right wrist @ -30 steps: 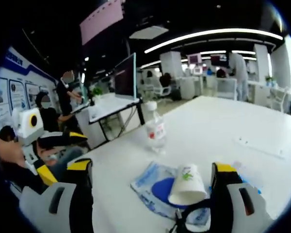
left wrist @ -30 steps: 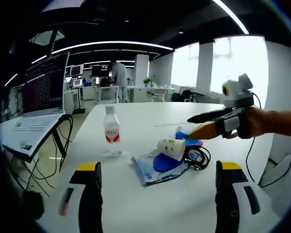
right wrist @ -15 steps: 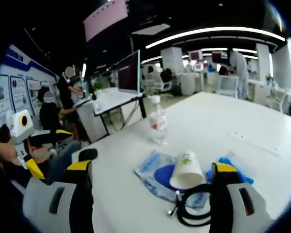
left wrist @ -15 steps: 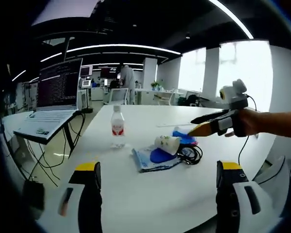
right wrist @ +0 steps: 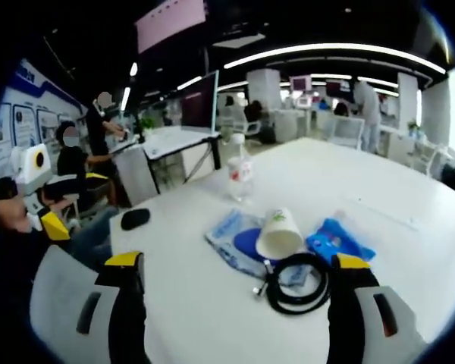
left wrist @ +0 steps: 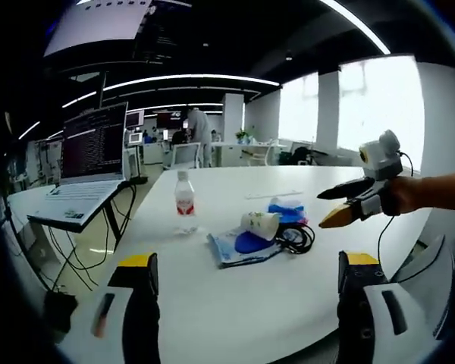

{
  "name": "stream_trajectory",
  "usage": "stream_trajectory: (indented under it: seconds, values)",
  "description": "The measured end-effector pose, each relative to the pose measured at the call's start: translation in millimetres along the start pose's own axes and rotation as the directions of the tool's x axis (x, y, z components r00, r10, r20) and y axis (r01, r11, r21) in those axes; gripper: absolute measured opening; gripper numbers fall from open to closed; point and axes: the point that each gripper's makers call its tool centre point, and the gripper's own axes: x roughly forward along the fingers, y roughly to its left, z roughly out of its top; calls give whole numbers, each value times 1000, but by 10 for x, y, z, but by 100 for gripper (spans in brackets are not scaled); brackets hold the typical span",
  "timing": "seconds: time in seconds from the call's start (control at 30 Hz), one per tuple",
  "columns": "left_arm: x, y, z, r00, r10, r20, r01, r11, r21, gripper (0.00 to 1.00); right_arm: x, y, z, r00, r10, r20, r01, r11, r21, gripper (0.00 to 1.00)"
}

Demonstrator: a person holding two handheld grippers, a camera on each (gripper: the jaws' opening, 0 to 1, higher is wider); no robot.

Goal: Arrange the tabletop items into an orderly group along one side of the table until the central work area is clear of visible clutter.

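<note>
1. Both cameras had drawn back from the white table (left wrist: 258,303) since half a second earlier: in the right gripper view the whole coiled black cable (right wrist: 297,282) now showed, where it had been cut off at the bottom, and a black mouse (right wrist: 135,218) lay at 10 o'clock near the table's edge.
2. The left gripper (left wrist: 244,271) held nothing, its yellow-tipped jaws spread wide above the table.
3. The right gripper (right wrist: 239,271) was likewise spread wide and empty; seen from the left gripper view, the right gripper (left wrist: 347,203) hung at 3 o'clock in a hand, clear of the clutter.
4. The items sat bunched mid-table: a paper cup (left wrist: 259,224) on its side over a blue-and-white packet (left wrist: 239,248), the cable just beside it, a blue cloth (right wrist: 337,239) behind.
5. A water bottle (left wrist: 184,202) stood upright at 11 o'clock from the cluster, apart from it.
6. An open laptop (left wrist: 87,163) sat on a stand at 9 o'clock.
</note>
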Motion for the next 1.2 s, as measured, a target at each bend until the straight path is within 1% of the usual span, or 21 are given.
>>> stream_trajectory:
  seconds: [0.1,0.13,0.17,0.3,0.37,0.43,0.5,0.53,0.7,0.77,0.8,0.87,0.9,0.93,1.0,1.07,1.1,1.13,1.2]
  values:
    - [-29,-53,10,1000,-4,14,4,1000,2,98,-52,-48,-3,1000,-14,-13,14,999,-53,100]
    - [-35,-69,9,1000,-3,17,3,1000,3,98,-58,-54,-1,1000,-13,-15,12,998,-62,100]
    - [-42,-97,7,1000,-5,20,4,1000,3,98,-71,-67,-10,999,-13,-31,10,998,-70,100]
    - [-66,-188,8,999,-19,30,19,1000,-1,98,-95,-125,-6,999,1,-52,-5,997,-77,100]
    - [-76,-239,-6,999,-25,26,24,999,26,99,-109,-162,14,998,-5,-62,-1,995,-103,100]
    - [-94,-249,-38,1000,-18,21,18,1000,21,99,-116,-188,30,997,-2,-75,-7,993,-121,100]
    - [-115,-281,-42,999,-27,33,27,1000,11,99,-121,-226,36,994,-4,-105,-14,986,-165,100]
    - [-120,-287,-51,999,-29,33,28,1000,11,99,-118,-256,54,993,-8,-114,-16,979,-204,100]
    - [-144,-294,-48,999,-32,43,32,999,17,99,-80,-308,99,989,5,-151,-46,961,-274,100]
    - [-149,-288,-43,999,-31,45,30,999,14,99,-41,-335,99,984,24,-175,-74,955,-286,100]
    - [-153,-288,-36,998,-29,47,28,999,18,99,-23,-343,77,977,42,-207,-102,953,-287,100]
    - [-157,-296,-31,999,-30,45,28,999,31,99,1,-366,91,975,44,-216,-110,947,-303,100]
    - [-158,-302,-35,999,-31,41,30,999,36,99,21,-375,77,968,55,-246,-135,937,-323,100]
    - [-159,-312,-35,999,-33,38,32,999,39,99,32,-382,71,964,56,-260,-143,933,-331,100]
    - [-162,-340,-22,998,-39,42,37,998,42,99,60,-412,79,958,53,-281,-158,917,-366,100]
    - [-162,-381,-8,998,-50,45,47,998,45,99,103,-451,90,956,59,-289,-166,916,-364,100]
    - [-161,-395,-6,998,-52,46,50,998,49,99,112,-465,60,946,69,-318,-182,922,-341,100]
    - [-159,-408,-7,997,-55,45,53,997,53,99,120,-475,54,941,72,-331,-190,921,-339,100]
    - [-156,-442,-11,997,-66,41,63,996,60,99,171,-528,88,938,72,-340,-203,908,-368,100]
